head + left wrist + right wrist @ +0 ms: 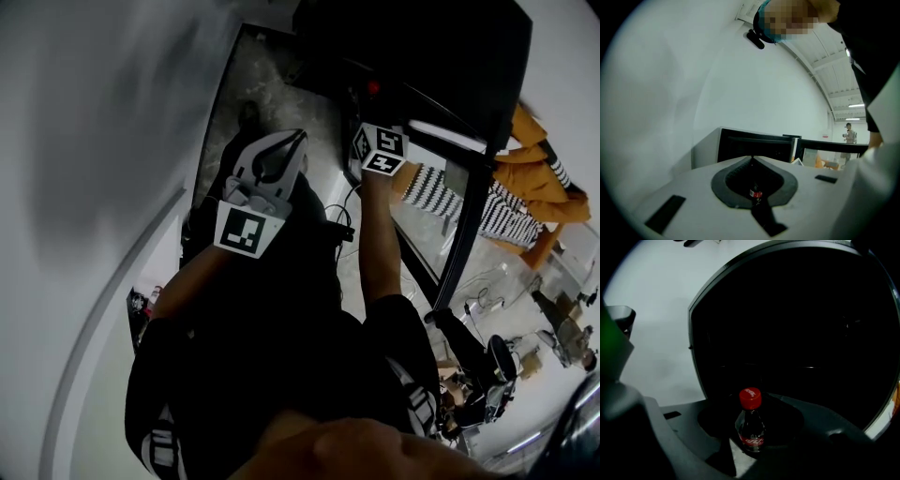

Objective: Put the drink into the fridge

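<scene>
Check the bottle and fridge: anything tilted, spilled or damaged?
Nothing stands out. The bottle sits straight in the right gripper, red cap on, no spill visible. The fridge interior ahead is too dark to judge.

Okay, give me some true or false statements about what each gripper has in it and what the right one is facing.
1. The right gripper grips a bottle. True.
2. The bottle is uncapped. False: its red cap is on.
3. The left gripper carries a can. False: its fingers are together with nothing between them.
4. The right gripper faces the fridge, whose inside is dark. True.
5. The bottle stands on a fridge shelf. False: it sits between the right gripper's fingers.
</scene>
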A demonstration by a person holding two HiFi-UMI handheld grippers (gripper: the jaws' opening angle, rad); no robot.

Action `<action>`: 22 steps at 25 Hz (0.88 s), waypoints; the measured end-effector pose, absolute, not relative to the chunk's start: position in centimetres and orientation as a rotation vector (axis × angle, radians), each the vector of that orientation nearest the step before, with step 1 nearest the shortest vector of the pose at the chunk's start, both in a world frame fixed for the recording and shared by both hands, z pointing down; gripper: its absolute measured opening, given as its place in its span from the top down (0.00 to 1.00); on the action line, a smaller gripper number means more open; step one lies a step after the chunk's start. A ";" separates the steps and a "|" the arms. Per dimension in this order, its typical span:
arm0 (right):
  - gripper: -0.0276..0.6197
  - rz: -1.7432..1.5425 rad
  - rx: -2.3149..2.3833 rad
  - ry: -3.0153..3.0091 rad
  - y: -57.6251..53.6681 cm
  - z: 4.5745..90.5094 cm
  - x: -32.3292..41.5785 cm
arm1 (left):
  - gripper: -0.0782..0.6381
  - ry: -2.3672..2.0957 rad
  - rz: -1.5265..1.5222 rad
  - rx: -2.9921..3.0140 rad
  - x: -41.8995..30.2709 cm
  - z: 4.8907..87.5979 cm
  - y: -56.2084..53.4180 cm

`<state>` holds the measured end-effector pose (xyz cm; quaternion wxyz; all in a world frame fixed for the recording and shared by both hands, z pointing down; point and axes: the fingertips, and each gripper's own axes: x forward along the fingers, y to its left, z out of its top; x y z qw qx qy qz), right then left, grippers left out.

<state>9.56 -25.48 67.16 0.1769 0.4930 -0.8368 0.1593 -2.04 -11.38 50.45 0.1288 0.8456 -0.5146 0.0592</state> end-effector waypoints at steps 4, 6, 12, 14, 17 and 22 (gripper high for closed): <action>0.75 0.458 1.392 -2.360 -26.1 68.7 9.9 | 0.88 -1.516 0.175 2.487 -1.9 50.7 -11.3; 0.75 0.468 1.389 -2.351 -26.3 69.6 10.0 | 0.88 -1.525 0.175 2.496 -1.7 50.9 -11.2; 0.75 0.474 1.370 -2.350 -27.3 71.8 10.1 | 0.88 -1.543 0.174 2.449 -1.2 52.9 -11.2; 0.75 0.471 1.368 -2.353 -27.7 72.5 10.3 | 0.88 -1.550 0.168 2.445 -1.0 53.4 -11.3; 0.75 0.473 1.365 -2.360 -28.3 73.2 10.2 | 0.88 -1.563 0.159 2.441 -0.6 54.1 -11.5; 0.75 0.478 1.346 -2.372 -28.8 74.4 9.8 | 0.88 -1.577 0.157 2.439 -0.3 54.6 -12.0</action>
